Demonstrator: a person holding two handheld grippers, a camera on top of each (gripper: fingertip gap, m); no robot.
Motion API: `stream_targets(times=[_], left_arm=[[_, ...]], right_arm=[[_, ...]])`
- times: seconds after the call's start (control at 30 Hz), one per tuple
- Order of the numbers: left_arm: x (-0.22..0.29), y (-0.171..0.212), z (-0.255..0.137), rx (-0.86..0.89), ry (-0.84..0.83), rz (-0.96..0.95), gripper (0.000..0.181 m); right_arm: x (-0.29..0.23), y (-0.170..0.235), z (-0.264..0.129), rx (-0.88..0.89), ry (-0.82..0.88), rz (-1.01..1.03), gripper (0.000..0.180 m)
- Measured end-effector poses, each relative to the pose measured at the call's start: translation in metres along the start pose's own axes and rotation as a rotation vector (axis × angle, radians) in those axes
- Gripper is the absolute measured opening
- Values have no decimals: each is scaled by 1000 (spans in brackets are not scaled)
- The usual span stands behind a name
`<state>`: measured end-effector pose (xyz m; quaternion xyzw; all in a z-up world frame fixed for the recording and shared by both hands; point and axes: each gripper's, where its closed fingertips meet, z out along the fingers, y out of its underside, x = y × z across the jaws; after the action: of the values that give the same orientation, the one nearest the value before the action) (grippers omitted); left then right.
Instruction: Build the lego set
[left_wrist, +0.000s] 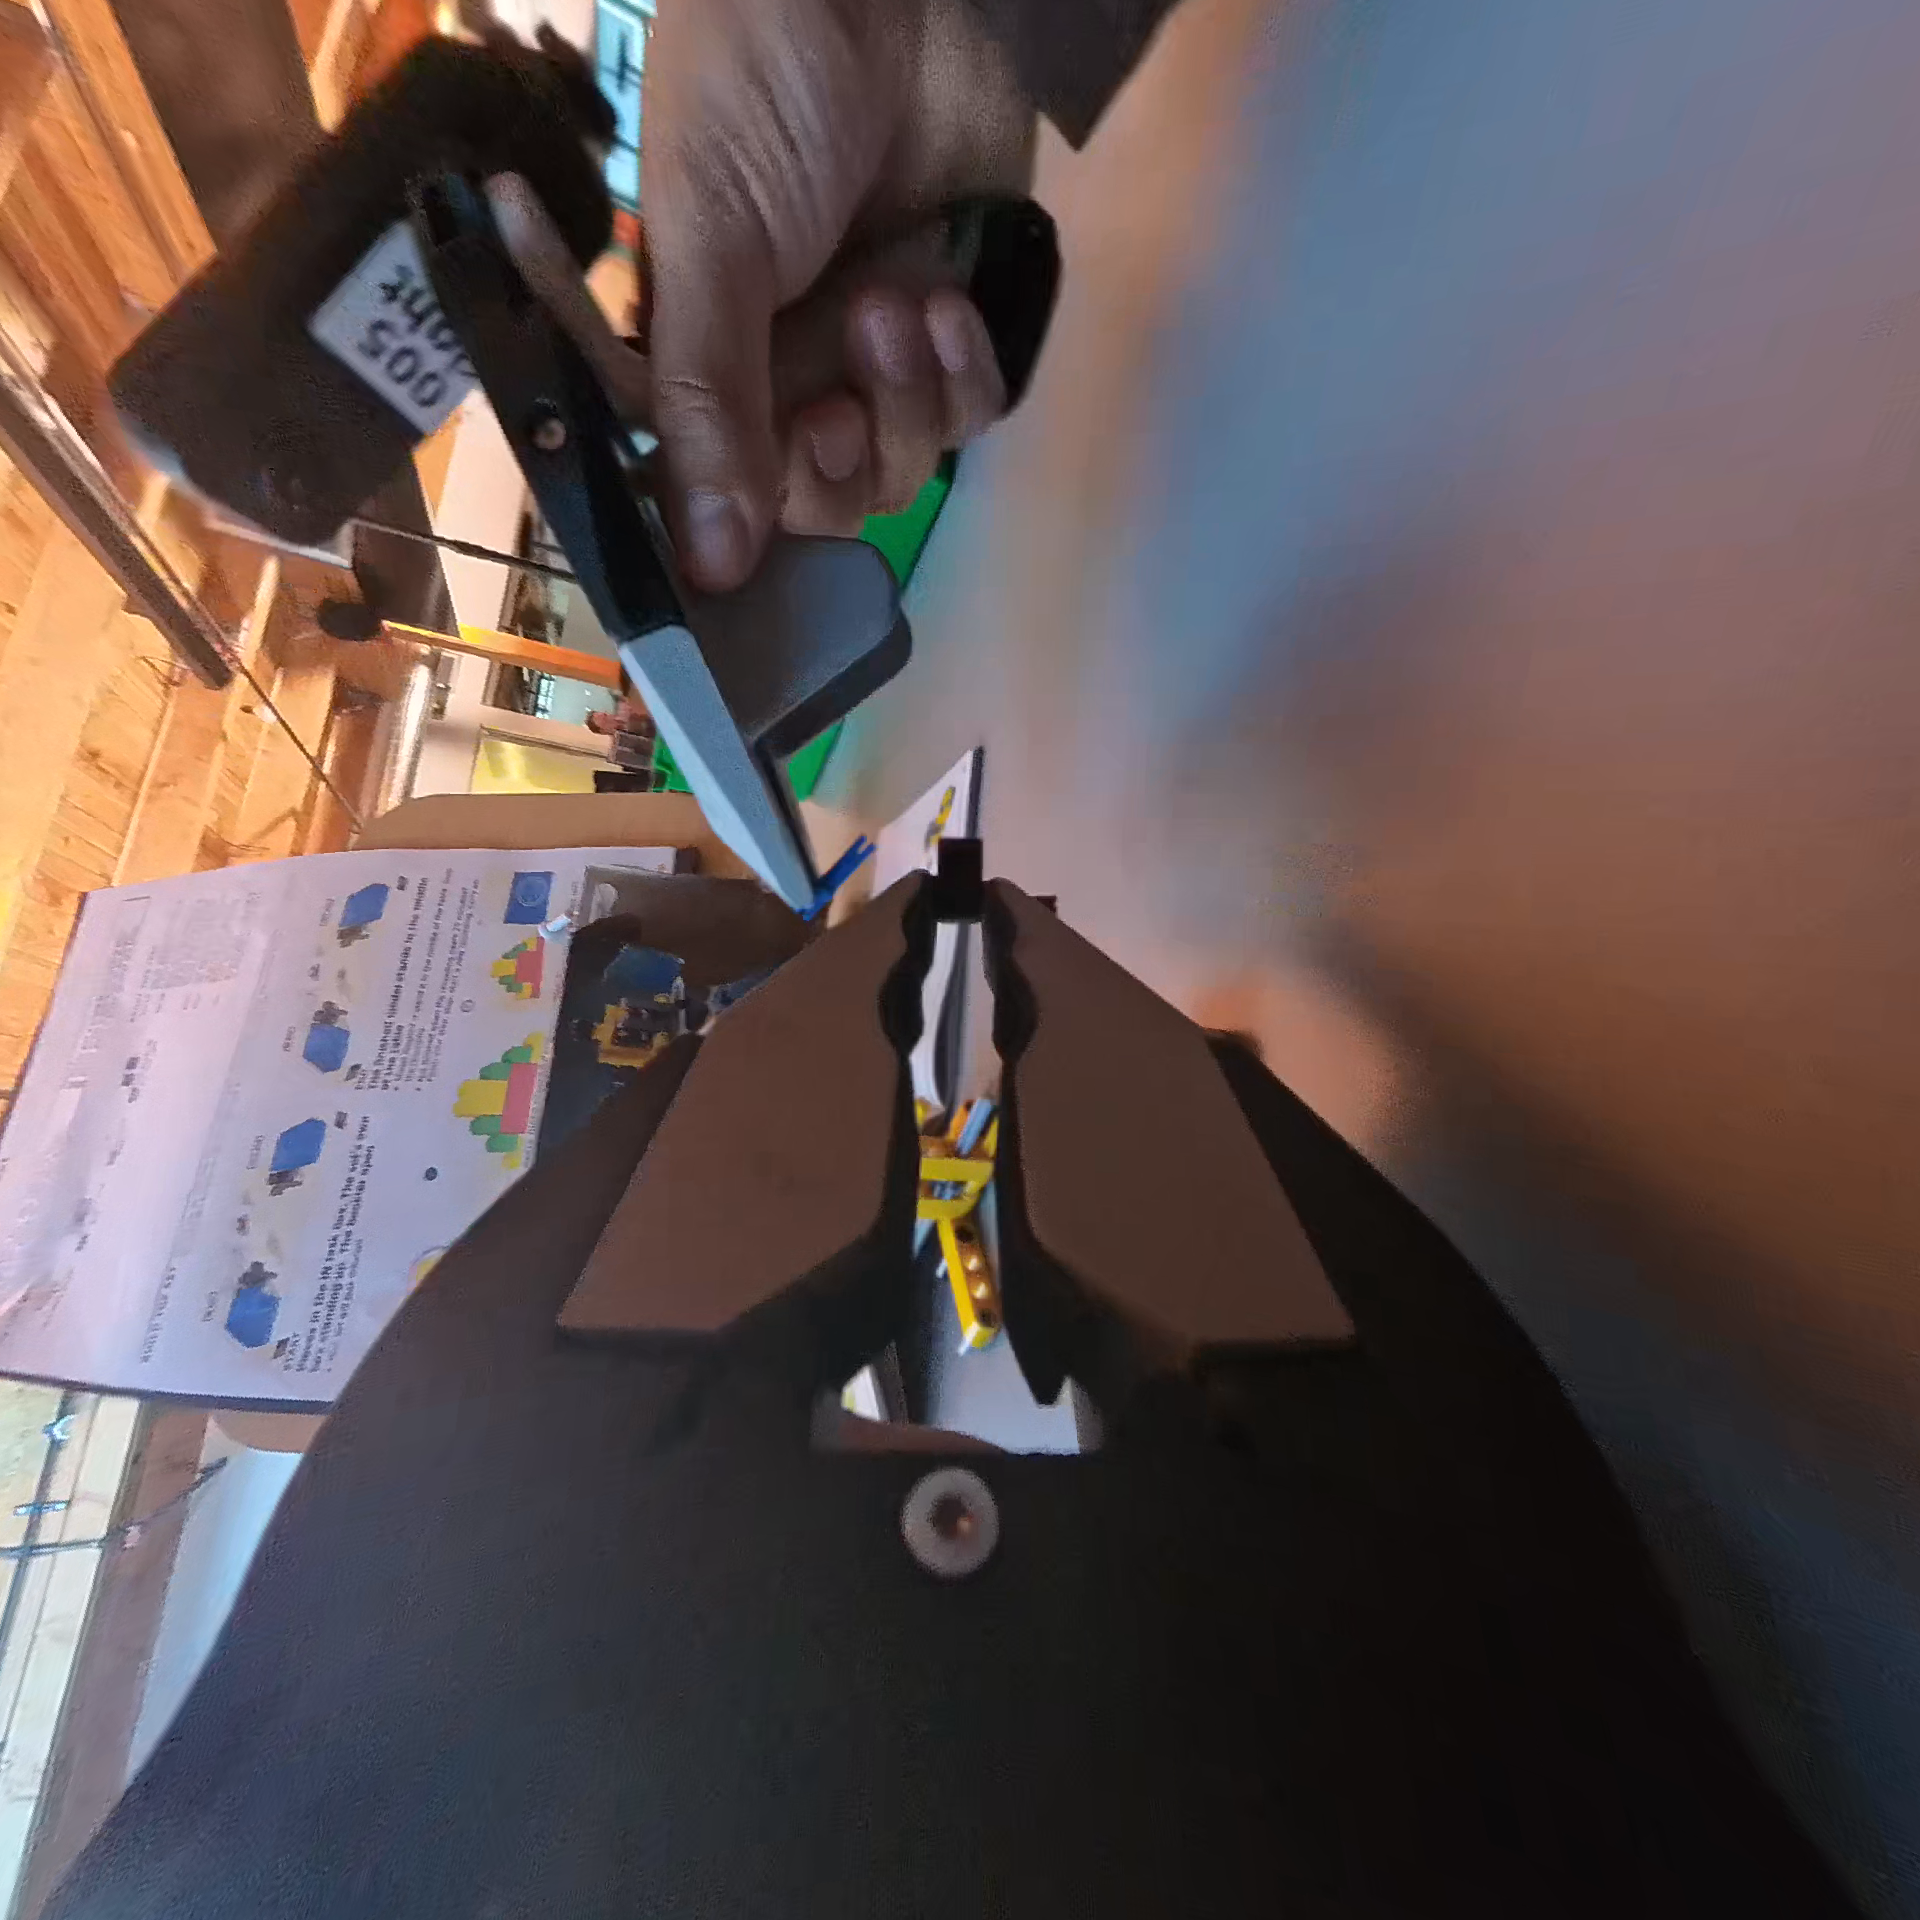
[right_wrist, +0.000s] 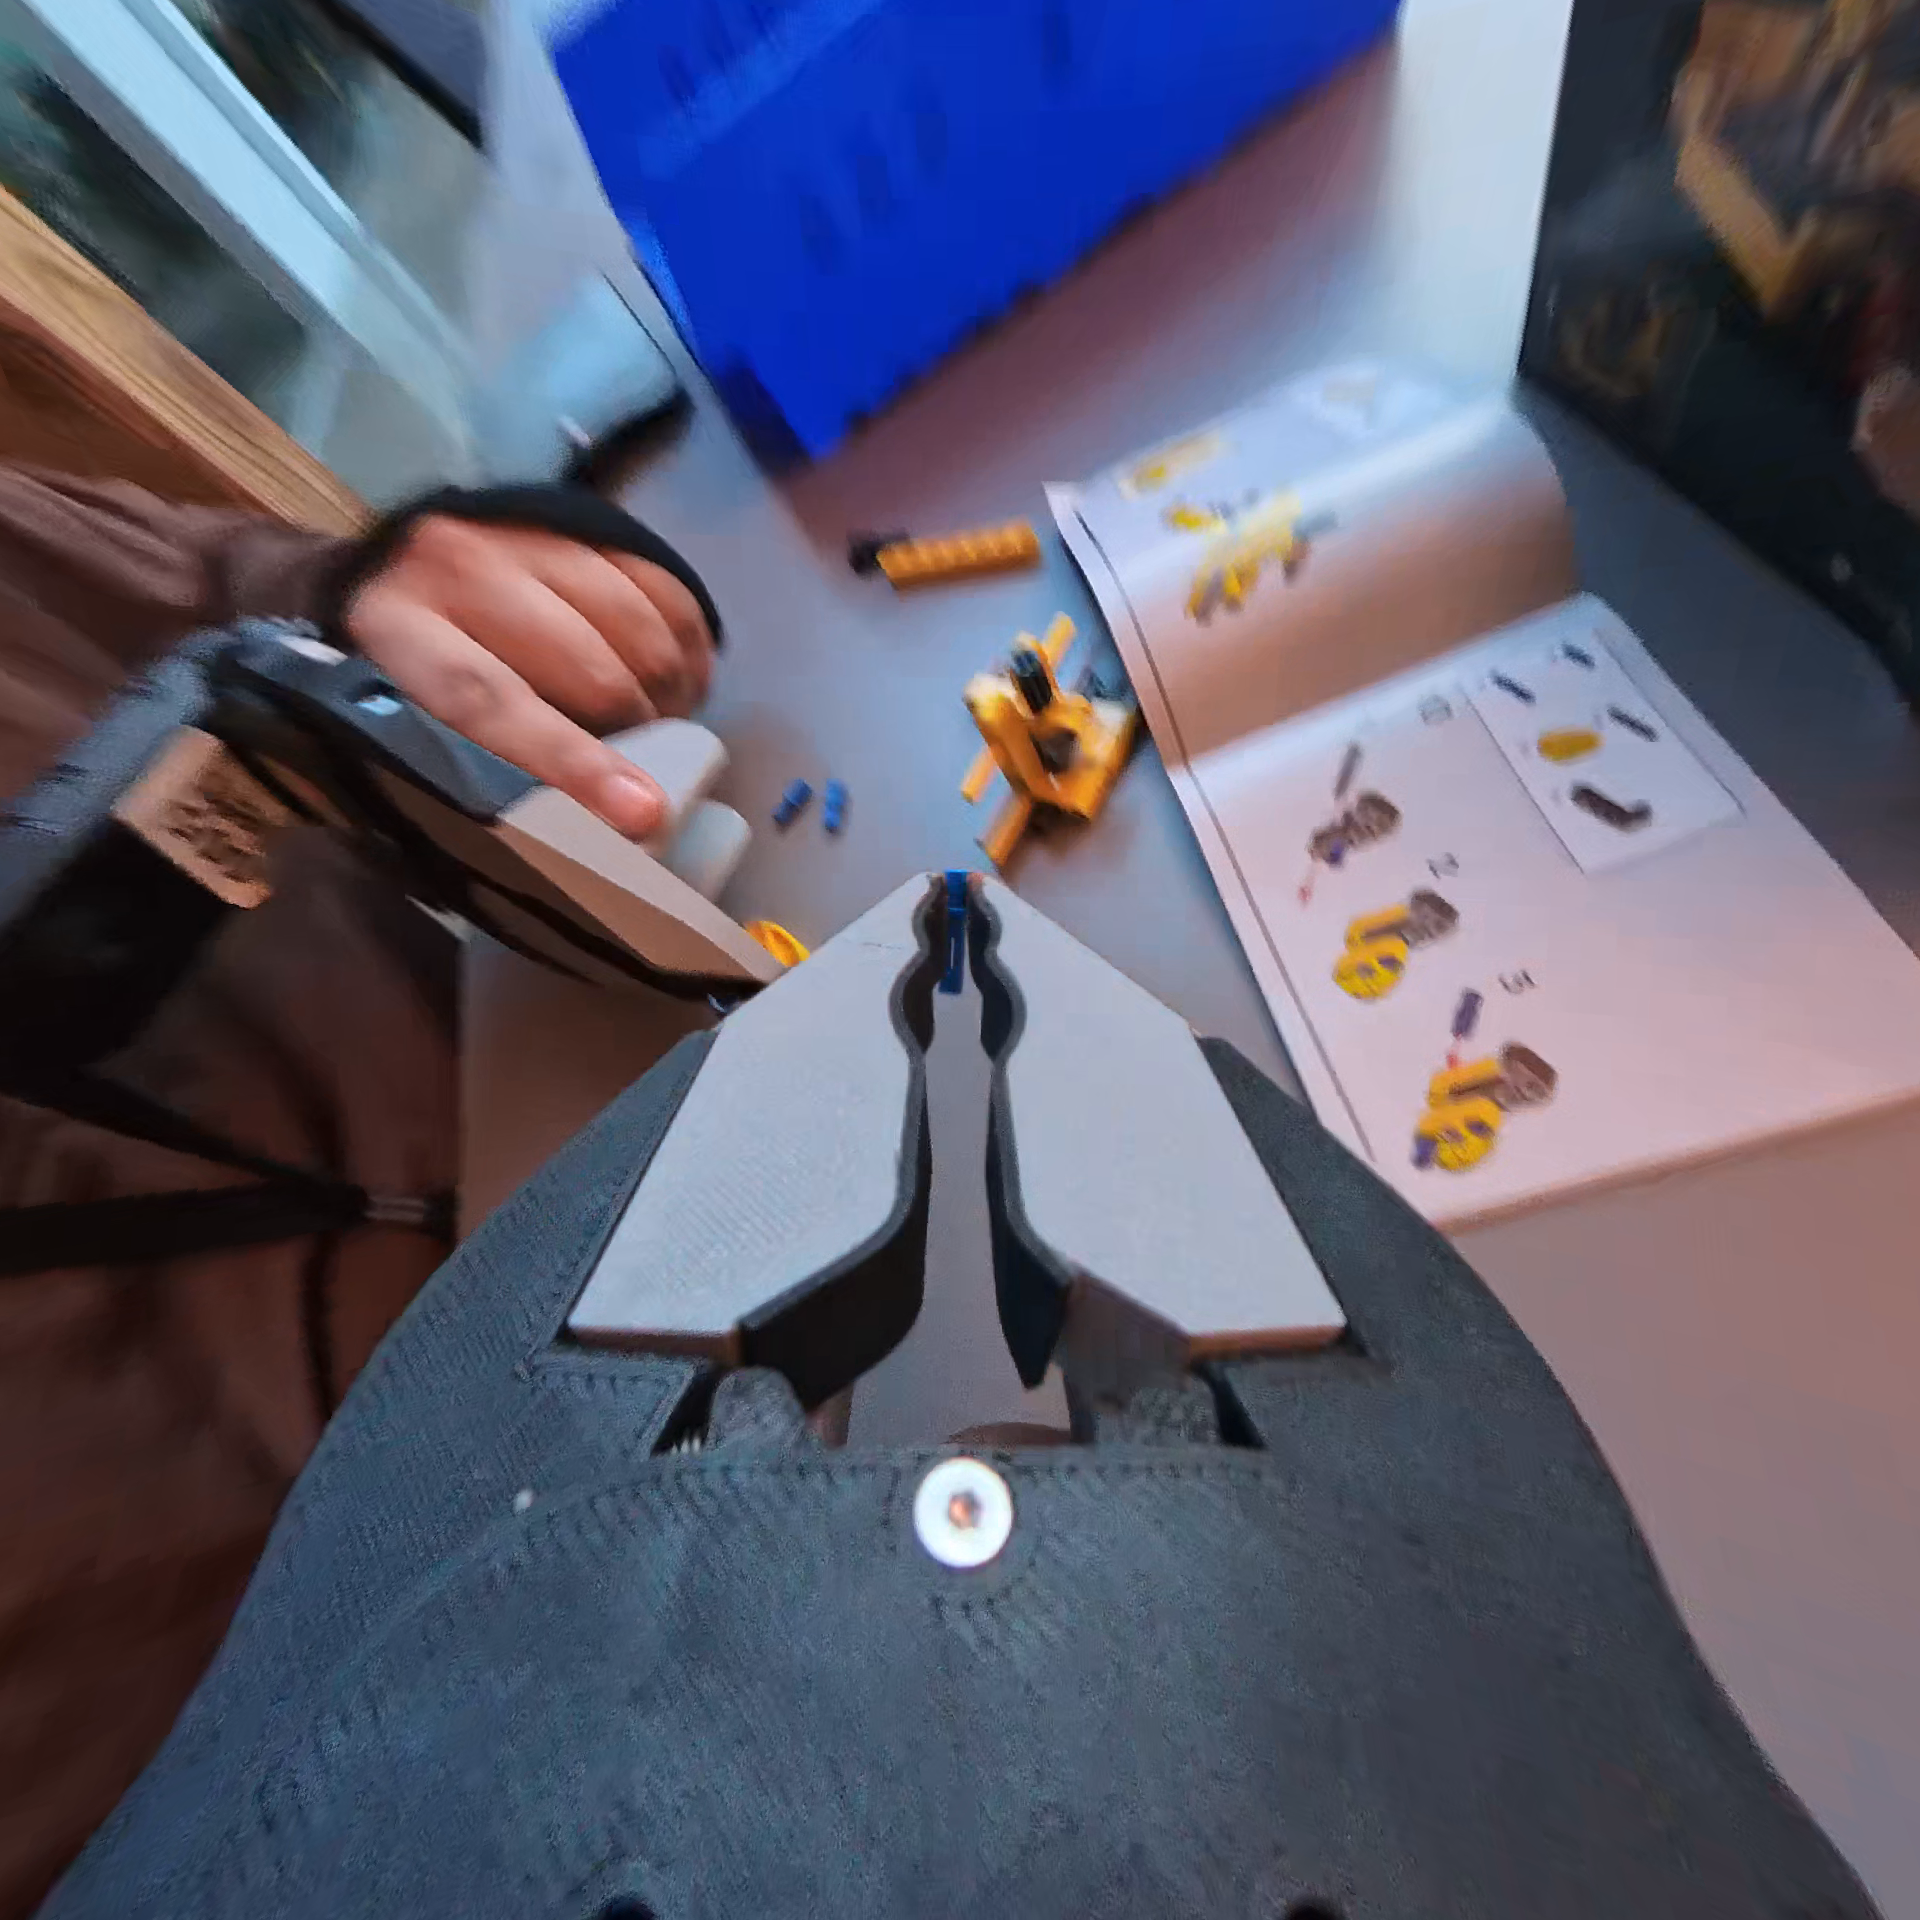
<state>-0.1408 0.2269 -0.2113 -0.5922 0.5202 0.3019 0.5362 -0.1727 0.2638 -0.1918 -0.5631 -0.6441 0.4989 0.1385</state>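
While both grippers are meeting near frame centre, the right gripper (right_wrist: 957, 883) is pinching a small blue pin (right_wrist: 954, 928) at its fingertips, jaws pressed onto it. In the left wrist view the left gripper (left_wrist: 957, 885) is pinching a small black piece (left_wrist: 957, 871) at its tips; from the right wrist view a yellow part (right_wrist: 777, 940) is also showing at that gripper's tip, so the black and yellow may be 1 part, cannot tell.

Judgement: the 2 tips are being brought close so the blue pin can be pushed into the held part. Both are gripped at the very ends, probably to leave the mating faces free.

The yellow sub-assembly (right_wrist: 1044, 743) is sitting on the grey table (right_wrist: 904, 665) at upper centre of the right wrist frame, apart from both grippers. 2 loose blue pins (right_wrist: 811, 805) are lying left of it. A long yellow beam (right_wrist: 958, 554) with a black end is lying above it.

The open instruction booklet (right_wrist: 1538, 914) is lying at right, likely for reference. Another printed sheet (left_wrist: 270, 1101) is showing at left of the left wrist frame.

Containers: a blue bin (right_wrist: 935, 197) is standing at top centre; contents not visible. A dark box (right_wrist: 1745, 260) is standing at upper right, contents not visible.
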Motion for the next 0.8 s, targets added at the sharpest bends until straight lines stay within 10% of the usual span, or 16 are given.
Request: stream_targets(times=[0.8], left_arm=[[-37,-10,-6,89,-172,-88,4]], right_arm=[[-42,-26,-7,333,-232,81,0]])
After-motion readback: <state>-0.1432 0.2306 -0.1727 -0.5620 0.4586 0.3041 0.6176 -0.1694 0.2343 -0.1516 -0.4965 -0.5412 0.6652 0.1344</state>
